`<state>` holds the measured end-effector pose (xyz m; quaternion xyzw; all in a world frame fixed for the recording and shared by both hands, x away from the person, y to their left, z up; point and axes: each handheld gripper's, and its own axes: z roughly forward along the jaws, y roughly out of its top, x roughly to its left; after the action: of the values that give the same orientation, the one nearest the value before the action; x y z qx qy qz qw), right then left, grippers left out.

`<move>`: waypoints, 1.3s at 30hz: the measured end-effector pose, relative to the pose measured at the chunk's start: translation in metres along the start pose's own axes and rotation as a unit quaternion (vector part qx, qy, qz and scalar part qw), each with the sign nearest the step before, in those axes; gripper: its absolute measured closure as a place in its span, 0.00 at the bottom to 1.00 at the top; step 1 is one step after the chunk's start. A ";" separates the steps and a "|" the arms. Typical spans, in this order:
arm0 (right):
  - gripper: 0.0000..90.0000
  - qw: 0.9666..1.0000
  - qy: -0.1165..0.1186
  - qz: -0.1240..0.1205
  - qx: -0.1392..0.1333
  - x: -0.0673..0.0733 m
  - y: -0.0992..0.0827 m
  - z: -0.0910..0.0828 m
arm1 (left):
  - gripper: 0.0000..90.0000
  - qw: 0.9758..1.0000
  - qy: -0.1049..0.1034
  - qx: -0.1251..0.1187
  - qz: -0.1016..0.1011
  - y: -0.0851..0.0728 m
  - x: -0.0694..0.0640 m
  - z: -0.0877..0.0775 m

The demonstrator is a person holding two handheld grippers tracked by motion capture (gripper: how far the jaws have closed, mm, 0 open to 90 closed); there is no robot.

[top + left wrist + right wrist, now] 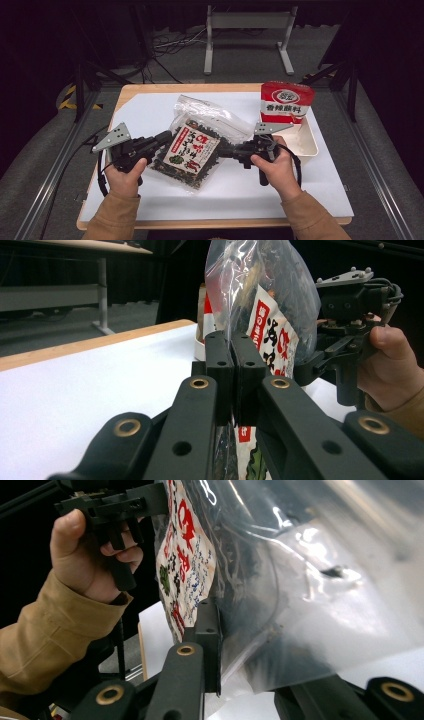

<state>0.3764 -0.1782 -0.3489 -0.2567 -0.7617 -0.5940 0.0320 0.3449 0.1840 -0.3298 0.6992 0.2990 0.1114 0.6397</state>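
- Bag (192,147) of dark dried bits sits in the middle of the white surface (150,112), lifted up between the two claws. It is see-through plastic with a white and red label on its front.
- Left claw (162,138) is clenched on the bag's left edge — in the left gripper view its two black jaws press tight together with the plastic (260,295) standing up between them.
- Right claw (227,150) is at the bag's right edge. In the right gripper view the clear plastic (300,595) hangs between its jaws, and one jaw lies against the bag. The other jaw is low and off to the side, not pressing on it, so this claw has not gripped the bag.
- Left hand (125,172) and right hand (275,167) each hold a claw handle — both sleeves are tan.
- Red box (287,101) stands in a white tray (310,145) at the right side of the surface, just behind the right claw.
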 end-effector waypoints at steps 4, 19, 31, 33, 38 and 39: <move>0.89 1.000 0.004 0.002 -0.004 0.002 0.002 -0.003 | 0.96 1.000 0.001 0.003 0.003 0.000 0.001 0.000; 0.90 0.998 -0.049 -0.032 0.002 0.010 0.014 -0.027 | 0.77 1.000 0.007 0.028 -0.005 -0.005 0.012 -0.002; 0.90 0.990 -0.128 -0.061 -0.011 0.006 0.024 -0.063 | 0.69 0.998 0.037 0.058 -0.012 -0.009 0.022 -0.007; 0.90 0.989 -0.136 -0.064 -0.015 0.006 0.025 -0.068 | 0.68 0.997 0.044 0.066 -0.014 -0.010 0.024 -0.008; 0.90 0.984 -0.160 -0.074 -0.020 0.005 0.029 -0.082 | 0.66 0.995 0.054 0.078 -0.009 -0.011 0.026 -0.007; 0.90 0.983 -0.166 -0.076 -0.020 0.005 0.030 -0.086 | 0.65 0.995 0.056 0.081 -0.010 -0.012 0.026 -0.007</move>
<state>0.3626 -0.2504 -0.2957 -0.2938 -0.7615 -0.5593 -0.1449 0.3588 0.2049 -0.3458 0.7383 0.3495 0.1194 0.5644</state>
